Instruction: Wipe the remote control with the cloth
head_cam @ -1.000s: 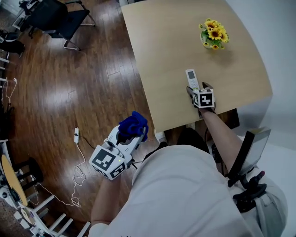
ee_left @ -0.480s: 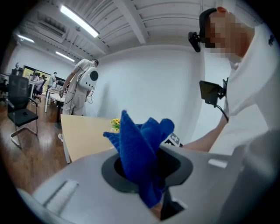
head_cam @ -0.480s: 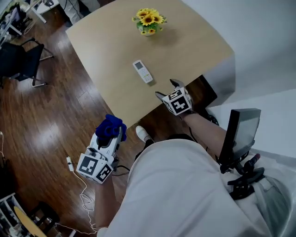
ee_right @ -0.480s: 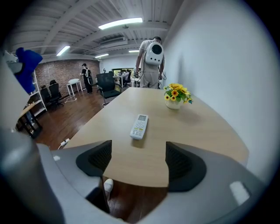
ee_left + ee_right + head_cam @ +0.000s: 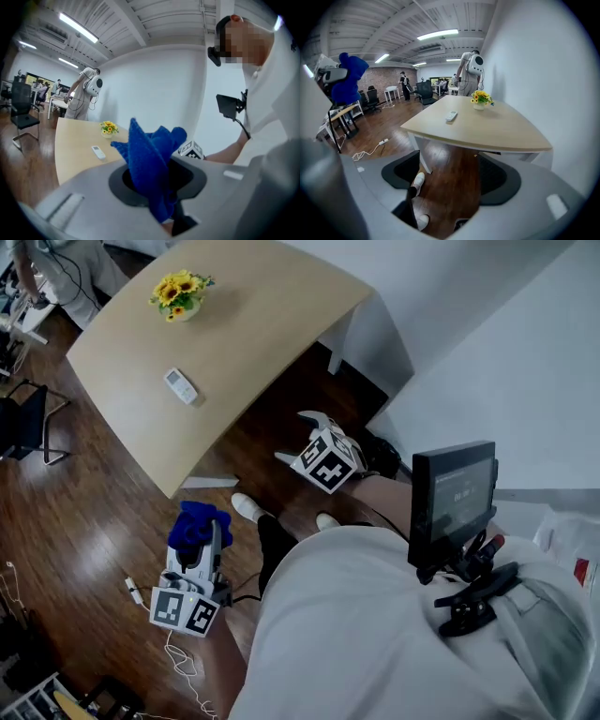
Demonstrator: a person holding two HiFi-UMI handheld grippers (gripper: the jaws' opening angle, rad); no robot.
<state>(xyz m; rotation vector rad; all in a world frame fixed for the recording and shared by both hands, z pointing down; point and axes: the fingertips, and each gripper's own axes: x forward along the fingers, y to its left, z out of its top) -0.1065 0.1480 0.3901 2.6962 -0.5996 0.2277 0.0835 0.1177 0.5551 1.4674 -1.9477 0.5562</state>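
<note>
The white remote control (image 5: 180, 385) lies on the light wooden table (image 5: 244, 324), well away from both grippers. My left gripper (image 5: 200, 542) hangs low over the wood floor beside the table, shut on a bunched blue cloth (image 5: 199, 522). In the left gripper view the cloth (image 5: 152, 164) sticks up between the jaws, with the remote (image 5: 98, 151) far beyond. My right gripper (image 5: 300, 437) is off the table's near edge, above the floor, open and holding nothing. The right gripper view looks across the table (image 5: 487, 126) at the remote (image 5: 451, 116).
A small pot of yellow flowers (image 5: 180, 293) stands on the table beyond the remote. A white cable and power strip (image 5: 133, 592) lie on the floor near the left gripper. A dark chair (image 5: 21, 427) is at the left. The person's shoes (image 5: 418, 180) are below the right gripper.
Both grippers have drawn back from the table. The right gripper, beside the remote a second ago, now hangs over the floor. The left still holds the cloth.
</note>
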